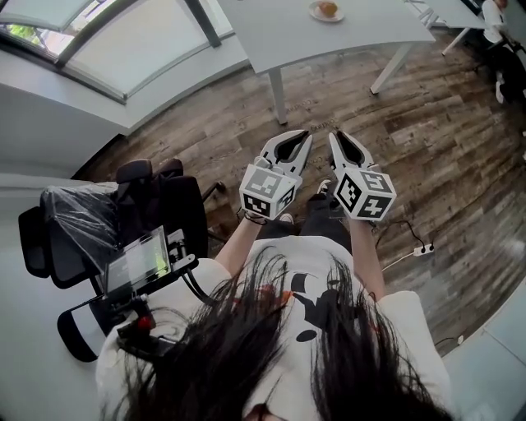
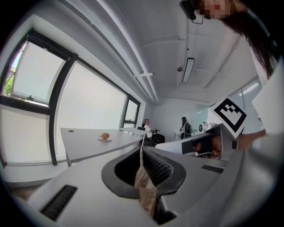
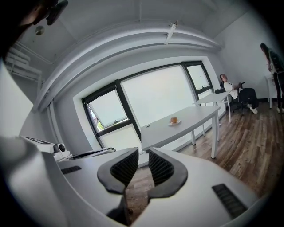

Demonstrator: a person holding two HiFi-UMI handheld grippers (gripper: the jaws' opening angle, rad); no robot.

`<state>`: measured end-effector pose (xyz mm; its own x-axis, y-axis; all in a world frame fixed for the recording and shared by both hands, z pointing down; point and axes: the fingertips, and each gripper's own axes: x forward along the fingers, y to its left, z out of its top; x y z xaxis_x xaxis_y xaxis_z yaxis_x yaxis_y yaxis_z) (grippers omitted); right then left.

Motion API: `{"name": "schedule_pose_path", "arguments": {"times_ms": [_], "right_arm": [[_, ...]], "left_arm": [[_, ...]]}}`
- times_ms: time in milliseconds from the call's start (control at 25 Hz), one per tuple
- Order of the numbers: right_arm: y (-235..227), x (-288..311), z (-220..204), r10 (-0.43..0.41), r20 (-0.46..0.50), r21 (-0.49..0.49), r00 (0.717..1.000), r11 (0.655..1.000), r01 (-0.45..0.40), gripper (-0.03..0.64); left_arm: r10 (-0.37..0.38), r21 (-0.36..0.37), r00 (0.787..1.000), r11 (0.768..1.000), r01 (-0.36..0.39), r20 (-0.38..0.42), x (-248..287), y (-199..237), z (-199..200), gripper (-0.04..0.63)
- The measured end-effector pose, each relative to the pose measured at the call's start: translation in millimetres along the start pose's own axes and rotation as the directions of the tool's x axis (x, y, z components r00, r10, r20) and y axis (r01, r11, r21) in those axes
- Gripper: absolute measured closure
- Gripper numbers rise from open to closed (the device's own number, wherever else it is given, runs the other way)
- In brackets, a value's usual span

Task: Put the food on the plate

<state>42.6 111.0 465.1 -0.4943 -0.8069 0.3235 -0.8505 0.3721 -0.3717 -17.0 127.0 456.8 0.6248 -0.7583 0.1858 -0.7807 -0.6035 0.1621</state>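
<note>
A round brown piece of food [image 1: 328, 8] lies on a small white plate [image 1: 316, 15] on the grey table [image 1: 362, 33] across the room. It also shows far off in the left gripper view, food [image 2: 105, 135], and in the right gripper view, food [image 3: 174, 119]. Both grippers are held side by side at chest height over the wooden floor, well short of the table. My left gripper [image 1: 297, 141] [image 2: 142, 150] is shut, its tips touching with nothing between them. My right gripper [image 1: 340, 141] [image 3: 143, 155] stands open by a narrow gap and is empty.
A black office chair [image 1: 82, 222] draped in plastic stands at the left, with a screen device [image 1: 140, 263] beside it. A power strip [image 1: 423, 249] and cable lie on the floor at the right. Two people [image 2: 148, 128] are at the far desks. Windows line the left wall.
</note>
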Motion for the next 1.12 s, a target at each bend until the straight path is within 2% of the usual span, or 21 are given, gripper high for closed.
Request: {"name": "schedule_pose_path", "arguments": {"times_ms": [400,480,880,960,1120], "right_arm": [[20,-37,-17,-0.031,0.021,-0.029,0.999,0.999,0.032,0.538],[22,-48,-20,-0.042,0.032,-0.030,0.999,0.999,0.043,0.581],[21,-66,-31,-0.085,0.038,-0.041,0.996,0.995,0.087,0.581],[21,-68,-33,-0.094,0.038,-0.039,0.995,0.995,0.095,0.607],[20,-72,-34,-0.103,0.036,-0.043,0.994,0.994,0.105,0.607]], "left_arm": [[-0.042,0.010,0.999,0.999,0.041,0.011,-28,-25,-7,0.589],[-0.050,0.015,0.999,0.999,0.050,0.015,-34,-34,-8,0.589],[-0.094,0.021,0.996,0.995,0.093,0.011,-41,-49,-16,0.589],[-0.095,0.017,0.995,0.995,0.095,0.011,-42,-49,-17,0.589],[-0.109,0.019,0.994,0.994,0.108,0.010,-40,-54,-18,0.589]]}}
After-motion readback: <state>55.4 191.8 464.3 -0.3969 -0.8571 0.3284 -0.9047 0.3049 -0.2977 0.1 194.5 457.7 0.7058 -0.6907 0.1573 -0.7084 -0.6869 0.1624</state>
